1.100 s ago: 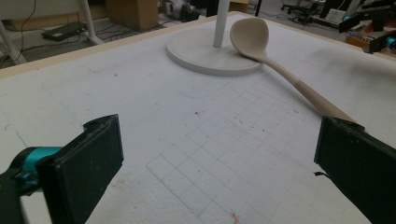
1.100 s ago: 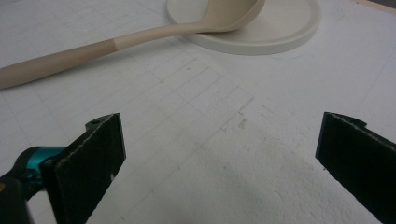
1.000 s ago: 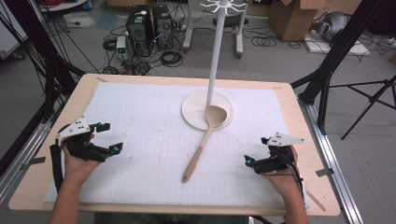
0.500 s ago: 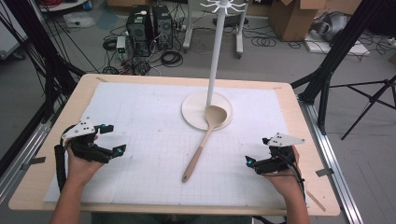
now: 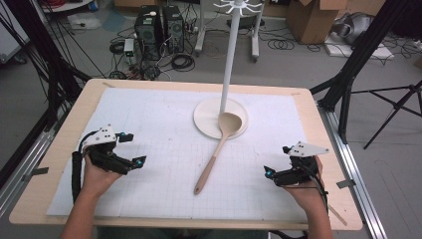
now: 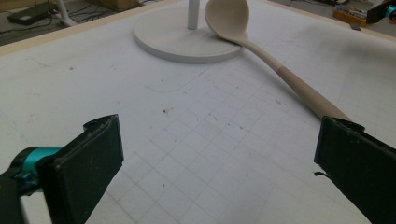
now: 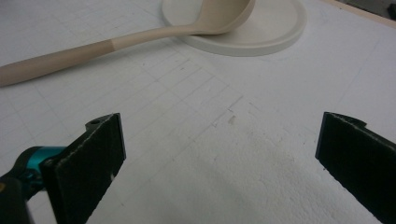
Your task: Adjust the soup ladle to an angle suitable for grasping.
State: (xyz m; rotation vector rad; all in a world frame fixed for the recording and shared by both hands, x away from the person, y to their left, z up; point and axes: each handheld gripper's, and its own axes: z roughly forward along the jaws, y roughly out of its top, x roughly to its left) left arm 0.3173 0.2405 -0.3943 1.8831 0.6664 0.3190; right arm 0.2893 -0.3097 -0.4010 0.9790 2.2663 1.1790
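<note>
Gridded mat (image 5: 164,124) holds wooden spoon (image 5: 215,154); high view adds both released tools, left (image 5: 130,148), right (image 5: 274,164).

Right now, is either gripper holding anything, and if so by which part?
Nothing is held. The left gripper and the right gripper both stand open over the mat, apart from the wooden spoon, which lies untouched.

One wooden spoon (image 5: 217,151), one white stand (image 5: 222,110) with a round base, one gridded white mat (image 5: 164,149) and two handheld grippers, left gripper (image 5: 132,149) and right gripper (image 5: 275,162), on one wooden table (image 5: 64,144).
</note>
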